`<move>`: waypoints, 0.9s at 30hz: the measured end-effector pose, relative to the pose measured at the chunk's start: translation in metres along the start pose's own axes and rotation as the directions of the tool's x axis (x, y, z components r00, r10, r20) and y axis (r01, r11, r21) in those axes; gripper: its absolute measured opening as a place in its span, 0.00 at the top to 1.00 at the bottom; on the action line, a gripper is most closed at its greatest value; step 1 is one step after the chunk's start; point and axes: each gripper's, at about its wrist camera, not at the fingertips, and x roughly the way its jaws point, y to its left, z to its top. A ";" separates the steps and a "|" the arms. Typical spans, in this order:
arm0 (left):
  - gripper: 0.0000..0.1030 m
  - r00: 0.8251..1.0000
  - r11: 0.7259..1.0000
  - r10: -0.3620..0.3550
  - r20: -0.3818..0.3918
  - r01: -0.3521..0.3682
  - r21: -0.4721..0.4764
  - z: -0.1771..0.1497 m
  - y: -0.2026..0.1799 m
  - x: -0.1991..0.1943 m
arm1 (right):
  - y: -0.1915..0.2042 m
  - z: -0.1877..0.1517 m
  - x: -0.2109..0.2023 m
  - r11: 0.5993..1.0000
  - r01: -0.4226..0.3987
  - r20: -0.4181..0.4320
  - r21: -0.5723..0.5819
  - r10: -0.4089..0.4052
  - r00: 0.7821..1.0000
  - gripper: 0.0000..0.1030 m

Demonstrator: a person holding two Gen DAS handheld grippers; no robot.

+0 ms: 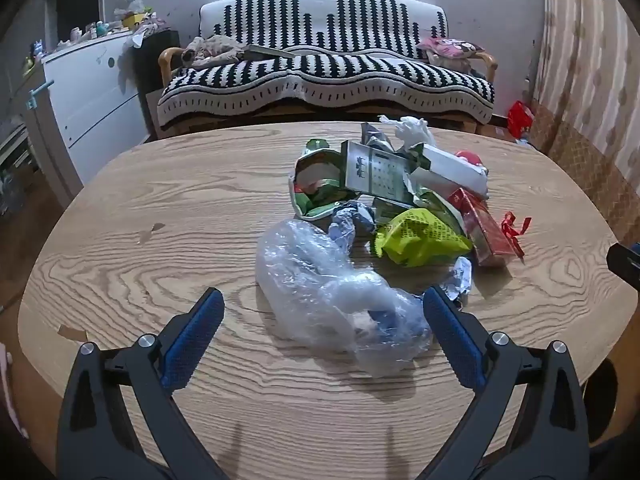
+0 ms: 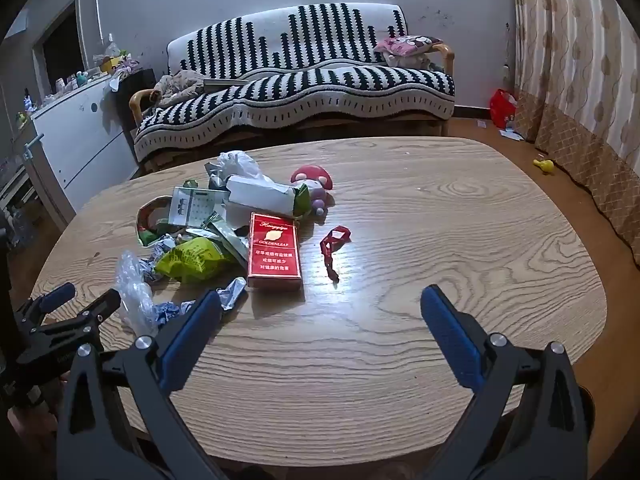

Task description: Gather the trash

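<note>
Left wrist view: left claw (image 1: 322, 300) spread around clear plastic bag (image 1: 332, 300) on desk (image 1: 160, 240); right claw (image 2: 320, 300) spread, empty.

The left tool (image 1: 323, 300) has two matte black plastic arms, each with triangular cut-outs near its base and two round silver screw heads on top. Its fingers (image 1: 194, 336) are faced with dark blue, finely textured pads. The right tool (image 2: 321, 298) is built the same: black arms, silver screws, and blue ribbed pads (image 2: 450, 334) along the inner faces.
</note>
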 end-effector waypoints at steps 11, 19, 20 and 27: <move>0.06 1.000 1.000 0.009 0.002 -0.009 -0.028 -0.002 0.011 0.002 | 0.005 -0.002 0.005 1.000 -0.004 -0.010 -0.005 0.004 1.000 0.06; 0.06 1.000 1.000 0.007 0.000 -0.007 -0.029 -0.001 0.011 0.002 | 0.008 -0.004 0.009 1.000 -0.005 -0.022 -0.015 0.004 1.000 0.06; 0.06 1.000 1.000 0.008 -0.001 -0.008 -0.028 -0.001 0.011 0.003 | 0.008 -0.004 0.009 1.000 -0.004 -0.022 -0.015 0.004 1.000 0.06; 0.06 1.000 1.000 0.006 0.000 -0.006 -0.031 -0.002 0.011 0.002 | 0.007 -0.003 0.009 1.000 -0.006 -0.024 -0.014 0.006 1.000 0.06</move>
